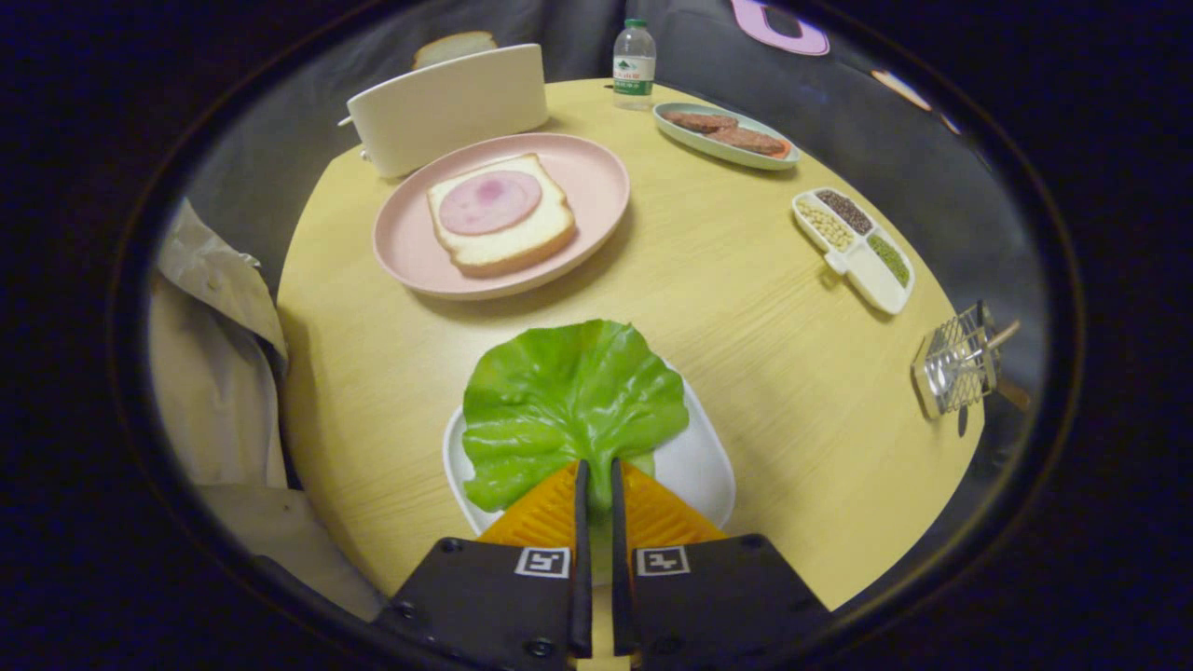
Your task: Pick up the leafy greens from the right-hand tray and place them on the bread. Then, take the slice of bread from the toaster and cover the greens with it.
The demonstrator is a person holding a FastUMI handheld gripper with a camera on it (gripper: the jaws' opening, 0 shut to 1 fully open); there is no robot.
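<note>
A green lettuce leaf (569, 401) lies over a white tray (699, 457) just ahead of the fingers. My gripper (596, 466) is shut on the leaf's near edge, with a strip of green showing in the narrow slit between the fingers. Beyond the leaf, a pink plate (596, 177) holds a slice of bread (508, 238) topped with a round of pink ham (489, 200). Behind the plate stands a cream toaster (447, 107) with another bread slice (454, 47) sticking out of its top.
On the round wooden table, a water bottle (634, 65) stands at the far edge, with a pale green dish of meat patties (727, 135) beside it. A divided dish of beans (853, 247) and a small wire basket (960, 368) sit to the right. A person's light sleeve (214, 373) is at the left.
</note>
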